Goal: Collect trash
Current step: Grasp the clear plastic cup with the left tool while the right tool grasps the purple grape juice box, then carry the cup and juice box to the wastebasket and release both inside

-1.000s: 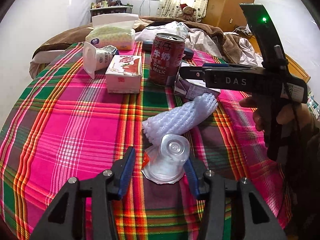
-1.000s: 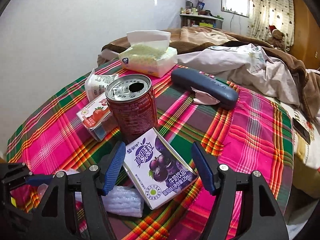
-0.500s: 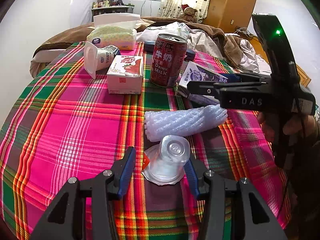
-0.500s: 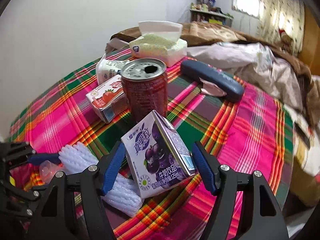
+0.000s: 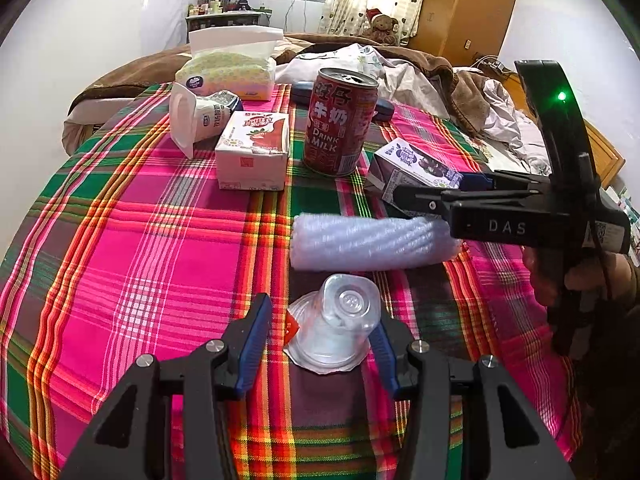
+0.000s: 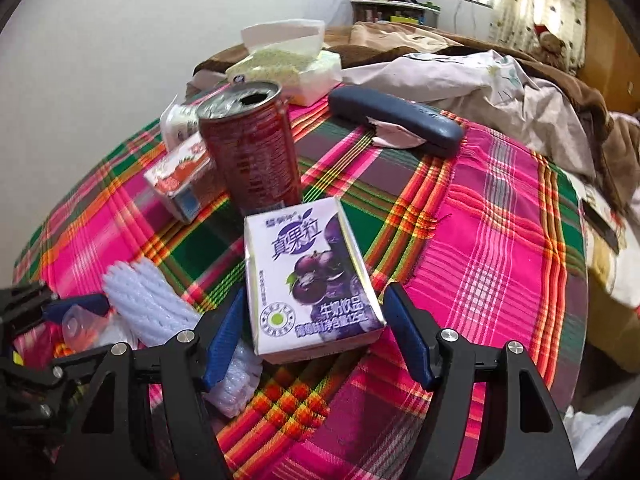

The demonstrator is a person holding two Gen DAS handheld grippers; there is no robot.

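Note:
A clear plastic cup (image 5: 334, 326) lies upside down on the plaid tablecloth (image 5: 132, 248) between the jaws of my open left gripper (image 5: 320, 340). A white foam fruit net (image 5: 372, 242) lies just beyond it. My right gripper (image 6: 314, 334) is open, its fingers on either side of a purple milk carton (image 6: 310, 280); the carton also shows in the left wrist view (image 5: 416, 170). A red milk can (image 5: 340, 122) stands behind, with a strawberry milk carton (image 5: 254, 150) and a tipped white yogurt cup (image 5: 196, 116) to its left.
A tissue pack (image 5: 228, 68) and a dark blue glasses case (image 6: 394, 118) lie at the far side of the table. A bed with rumpled bedding (image 6: 460, 72) is behind. The right gripper's body (image 5: 520, 220) reaches in from the right, over the foam net.
The right gripper has moved in around the purple carton, which now stands tilted up between its fingers. The foam net has rolled flat, crosswise. The left gripper and the clear cup stay put.

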